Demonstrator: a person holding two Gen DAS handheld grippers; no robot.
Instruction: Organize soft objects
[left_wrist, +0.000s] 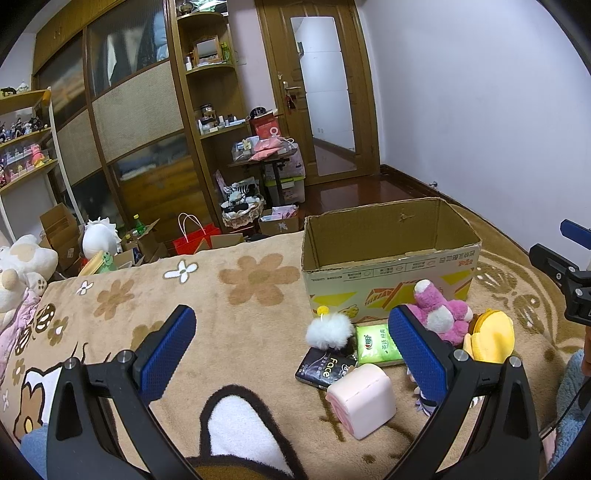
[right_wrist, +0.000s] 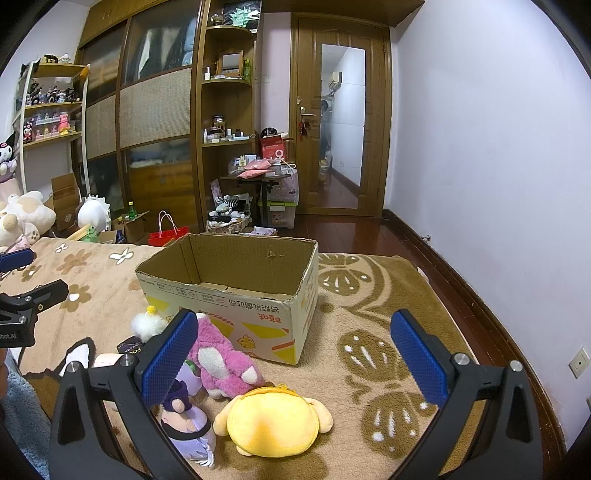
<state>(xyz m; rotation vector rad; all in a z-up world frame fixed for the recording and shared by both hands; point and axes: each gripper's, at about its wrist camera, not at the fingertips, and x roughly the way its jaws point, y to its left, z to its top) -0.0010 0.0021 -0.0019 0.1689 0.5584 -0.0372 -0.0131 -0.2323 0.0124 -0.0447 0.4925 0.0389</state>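
Note:
An open, empty cardboard box (left_wrist: 388, 280) (right_wrist: 236, 291) stands on the brown blanket. In front of it lie a white pompom (left_wrist: 330, 331), a green tissue pack (left_wrist: 376, 345), a black tissue pack (left_wrist: 324, 368), a pink squishy block (left_wrist: 362, 400), a pink plush (left_wrist: 441, 314) (right_wrist: 221, 363), a yellow plush (left_wrist: 489, 336) (right_wrist: 271, 422) and a purple doll (right_wrist: 186, 417). My left gripper (left_wrist: 291, 354) is open and empty, to the left of the pile. My right gripper (right_wrist: 295, 362) is open and empty above the yellow plush.
The bed blanket (left_wrist: 229, 295) fills the foreground; its far edge drops to a floor with boxes and a red bag (left_wrist: 195, 240). Plush toys (left_wrist: 22, 269) sit at the left. A wardrobe, shelves and a door stand behind. The right gripper's body (left_wrist: 565, 273) shows at the right edge.

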